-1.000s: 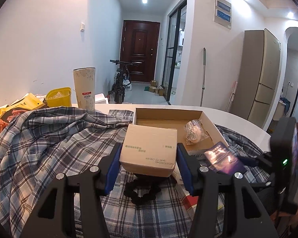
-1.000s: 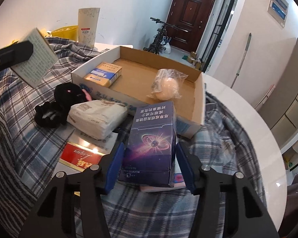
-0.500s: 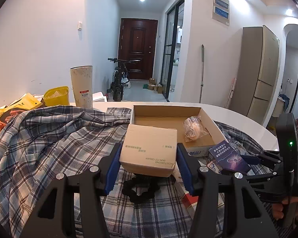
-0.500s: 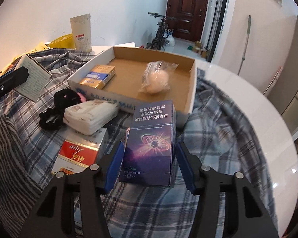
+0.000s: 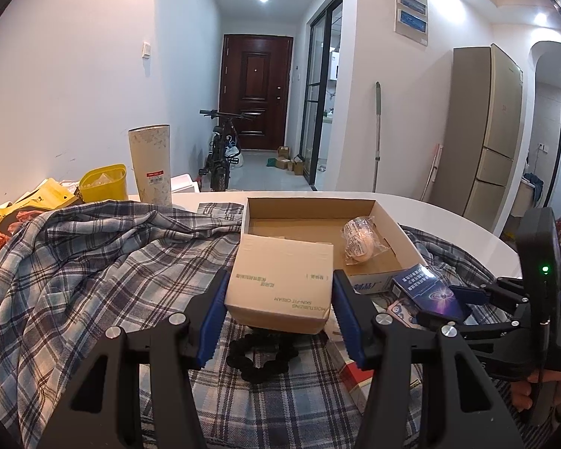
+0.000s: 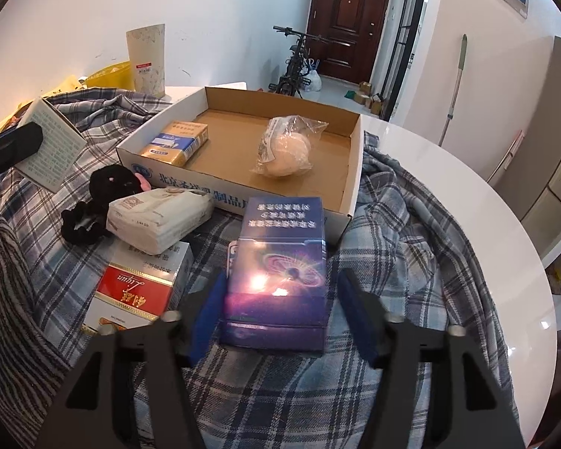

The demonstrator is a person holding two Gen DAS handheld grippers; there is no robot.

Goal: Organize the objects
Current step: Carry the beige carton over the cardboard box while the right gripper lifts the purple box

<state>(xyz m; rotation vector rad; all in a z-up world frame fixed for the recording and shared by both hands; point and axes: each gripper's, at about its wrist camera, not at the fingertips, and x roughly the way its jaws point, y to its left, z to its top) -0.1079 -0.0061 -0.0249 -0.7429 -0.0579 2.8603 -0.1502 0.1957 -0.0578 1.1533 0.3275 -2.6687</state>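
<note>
Right wrist view: right gripper (image 6: 280, 280), jaws just closing further, pinching a purple rectangular carton with a galaxy print (image 6: 280, 247); pads blurred.
Purple carton place: over the blue-grey plaid cloth (image 6: 411, 224), just at 6 o'clock of the tray's near wall.
Tray: shallow open cardboard tray, white outside (image 6: 175, 179), lying on the cloth on a white round table (image 6: 448, 187).
Tray contents: round pale bun in clear wrap (image 6: 284, 149) near the middle; yellow-and-blue small box (image 6: 175, 142) at 9 o'clock of it.
Loose items: white soft tissue pack (image 6: 157, 217) at 10 o'clock of the purple carton, resting partly on a red-and-white flat box (image 6: 138, 288); black fuzzy piece (image 6: 108, 194) touching the pack at 10 o'clock.
Left wrist view: left gripper (image 5: 278, 278), blue pads pressed on both sides of a tan cardboard box (image 5: 280, 280).
Tan box place: lifted off the cloth, before the tray's near-left corner.
</note>
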